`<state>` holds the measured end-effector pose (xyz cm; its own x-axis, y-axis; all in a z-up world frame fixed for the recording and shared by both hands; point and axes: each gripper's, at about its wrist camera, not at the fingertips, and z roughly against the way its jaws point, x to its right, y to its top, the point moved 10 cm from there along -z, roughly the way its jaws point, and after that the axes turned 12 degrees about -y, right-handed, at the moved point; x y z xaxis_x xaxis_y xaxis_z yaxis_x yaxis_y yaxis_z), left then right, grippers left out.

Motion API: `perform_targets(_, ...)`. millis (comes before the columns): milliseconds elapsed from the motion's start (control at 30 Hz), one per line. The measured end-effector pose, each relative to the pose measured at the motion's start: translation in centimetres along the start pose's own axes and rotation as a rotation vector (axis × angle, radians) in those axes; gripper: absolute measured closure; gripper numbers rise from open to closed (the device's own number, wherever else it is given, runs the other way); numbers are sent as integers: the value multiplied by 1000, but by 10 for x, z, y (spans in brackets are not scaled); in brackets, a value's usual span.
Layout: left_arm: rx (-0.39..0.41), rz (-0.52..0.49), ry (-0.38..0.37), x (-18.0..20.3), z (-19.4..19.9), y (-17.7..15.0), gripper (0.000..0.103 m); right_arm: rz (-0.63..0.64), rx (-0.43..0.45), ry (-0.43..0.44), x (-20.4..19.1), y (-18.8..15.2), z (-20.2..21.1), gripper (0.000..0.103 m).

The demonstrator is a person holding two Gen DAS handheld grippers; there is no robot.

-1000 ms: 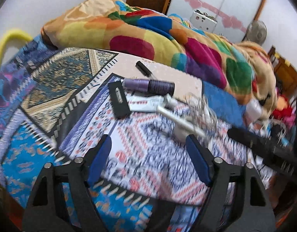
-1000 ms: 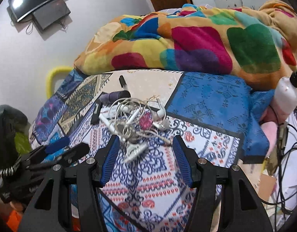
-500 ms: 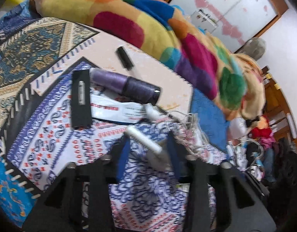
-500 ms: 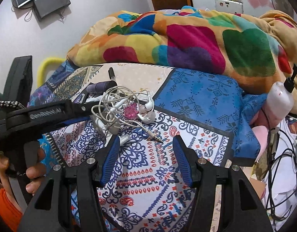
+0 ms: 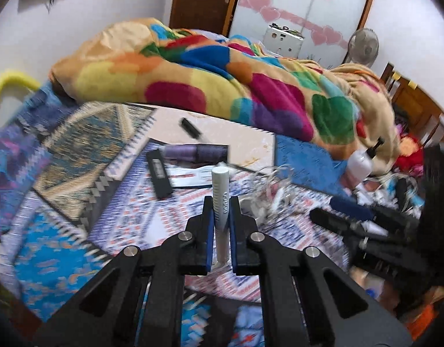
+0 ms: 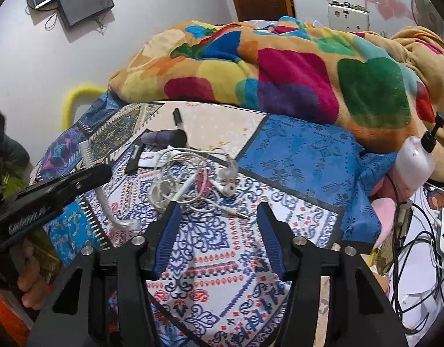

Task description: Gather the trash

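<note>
My left gripper (image 5: 221,202) is shut on a white tube (image 5: 221,193) and holds it above the patterned bedsheet (image 5: 129,219). In the right wrist view the left gripper (image 6: 86,170) shows at the left with the white tube (image 6: 102,190) hanging from it. My right gripper (image 6: 217,211) is open and empty, just in front of a tangle of white earphones (image 6: 193,176). A purple tube (image 5: 196,151), a black flat stick (image 5: 159,177), a white packet (image 5: 190,177) and a black pen (image 5: 190,125) lie on the sheet.
A bright patchwork blanket (image 6: 279,72) is heaped along the back of the bed. A white pump bottle (image 6: 412,162) leans at the right. Cables and a charger (image 6: 441,231) hang off the right edge. A yellow rail (image 6: 77,95) stands at the far left.
My left gripper closed on the white tube and lifted it off the sheet, pulling back to the left. The right gripper stayed open near the earphones.
</note>
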<state>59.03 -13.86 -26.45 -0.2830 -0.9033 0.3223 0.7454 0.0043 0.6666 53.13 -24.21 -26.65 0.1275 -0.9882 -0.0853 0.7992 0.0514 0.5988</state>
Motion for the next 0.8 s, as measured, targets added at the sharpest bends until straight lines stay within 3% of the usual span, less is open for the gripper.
perform_targets(133,7,-18,57,-13,5,-8,95,-4,-15,20,-9,2,-6,59)
perform_targets(433,19,6,62,-25,4,-15,95,-12,-29,35,-23,28,-27,59)
perform_targets(467,25,4,63,-25,4,-15,95,-12,-47,50,-25,27,-31,61)
perform_targets(533,34,2,63,-24,5,-16,95,-17,-75,73,-30,23,-39,76)
perform_targets(567,37,2,63,-24,6,-17,95,-10,-93,69,-31,20,-44,93)
perform_targets(800,29,0,75,-28,11,-22,95,-11,-50,57,-30,7,-29,97)
